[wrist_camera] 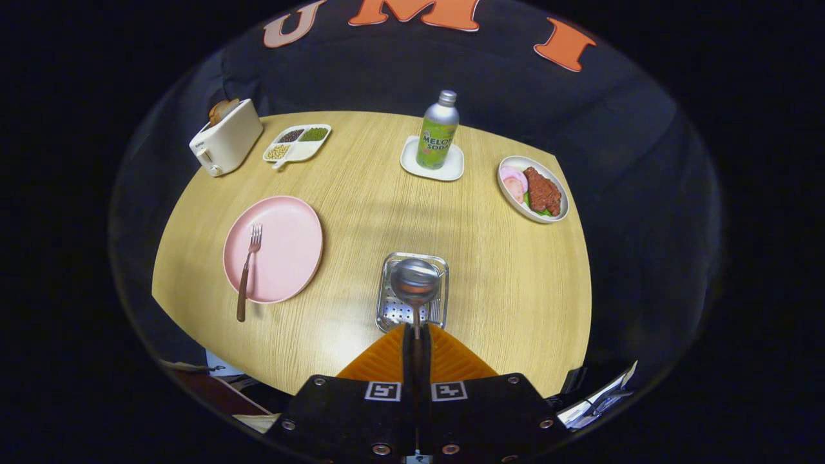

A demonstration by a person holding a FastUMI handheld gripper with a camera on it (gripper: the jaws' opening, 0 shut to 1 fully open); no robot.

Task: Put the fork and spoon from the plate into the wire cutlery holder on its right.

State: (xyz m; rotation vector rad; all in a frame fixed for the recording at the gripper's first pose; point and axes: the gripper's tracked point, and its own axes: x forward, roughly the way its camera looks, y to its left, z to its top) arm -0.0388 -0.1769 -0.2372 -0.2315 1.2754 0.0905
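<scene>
While the gripper [416,335] clamps the spoon [415,283] by its handle, bowl pointing forward, the wire cutlery holder [412,293] lies directly ahead underneath; the fork [247,270] waits on the plate [283,248], far to its left.

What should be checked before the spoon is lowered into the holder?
1. Spoon clamped between the hand-held gripper fingers: ok.
2. Spoon bowl over the wire cutlery holder: ok.
3. Spoon bowl clear of the holder floor: cannot tell.
4. Holder free of other cutlery: ok.
5. Fork moved off the pink plate: not ok, it lies on the plate, handle over the rim.
</scene>
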